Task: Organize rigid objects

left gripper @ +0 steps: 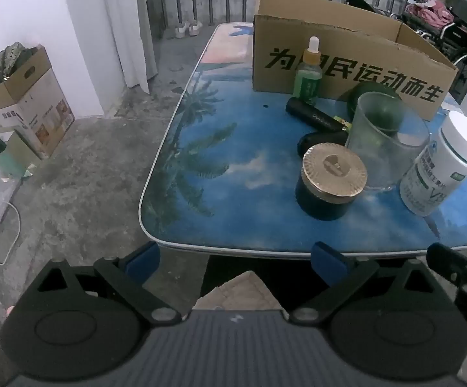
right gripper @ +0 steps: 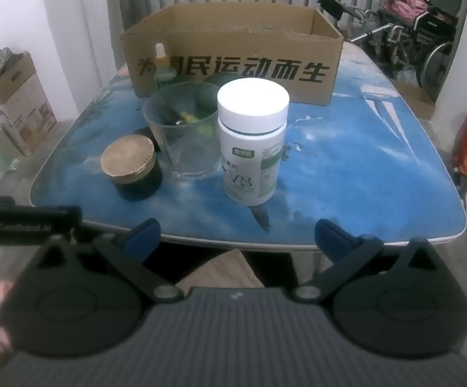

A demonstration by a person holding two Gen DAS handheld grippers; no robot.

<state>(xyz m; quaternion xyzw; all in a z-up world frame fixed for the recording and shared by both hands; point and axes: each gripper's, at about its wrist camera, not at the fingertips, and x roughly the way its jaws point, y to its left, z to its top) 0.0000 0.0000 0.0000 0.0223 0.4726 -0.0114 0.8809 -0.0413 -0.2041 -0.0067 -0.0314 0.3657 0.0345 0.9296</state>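
The left gripper (left gripper: 235,258) hangs just off the near edge of the bench (left gripper: 220,193), its blue fingers (left gripper: 328,262) spread wide with nothing between them and touching nothing. The right gripper (right gripper: 236,237) sits the same way at the near edge, its fingers (right gripper: 330,237) wide apart and holding nothing.

On the blue palm-print bench the objects stand in a loose cluster in front of an open cardboard box (right gripper: 233,64) printed with black characters. Nearest the right gripper is a white pill bottle (right gripper: 252,142) with a white cap, upright. Just beside it on its left stands a clear glass cup (right gripper: 185,132), upright, and left of that a dark jar (right gripper: 131,167) with a gold ribbed lid. Behind the cup, close to the box wall, stands a green dropper bottle (left gripper: 307,71) with a white bulb. A black cylinder (left gripper: 312,114) lies on its side near the dropper bottle, and a dark green round object (left gripper: 375,106) sits behind the cup against the box; seen partly through the glass, it cannot be told more exactly. Another small black item (left gripper: 317,140) lies between the jar and the cylinder
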